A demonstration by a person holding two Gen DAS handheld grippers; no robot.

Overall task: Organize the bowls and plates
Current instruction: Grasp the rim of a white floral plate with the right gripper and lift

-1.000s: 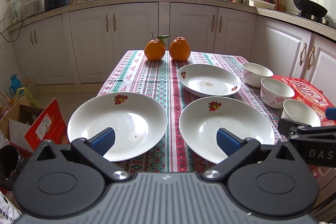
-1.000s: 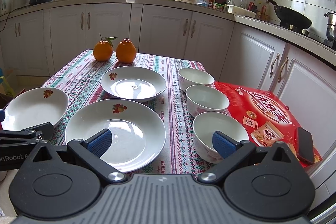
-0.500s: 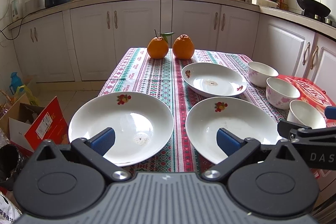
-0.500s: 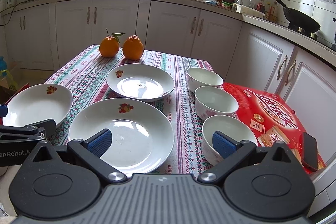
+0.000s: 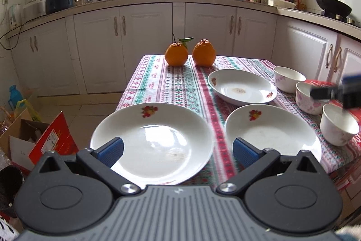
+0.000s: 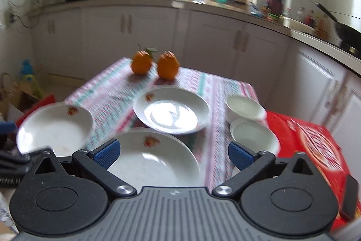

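Plates and bowls laid out on a patterned tablecloth (image 5: 180, 85).
Three white plates: near left (image 5: 153, 141), near right (image 5: 273, 130), far (image 5: 241, 87). Three bowls (image 5: 338, 123) in a row along the right edge, beside a red box (image 6: 315, 141). Two oranges (image 5: 189, 53) at the far end. Left gripper (image 5: 178, 148) wide open, empty, above the near-left plate; right gripper (image 6: 172, 151) wide open, empty, above the near-right plate.

Three white flower-printed plates (image 5: 153, 141) lie separately on the table, three small bowls (image 5: 338, 124) lined along the right.
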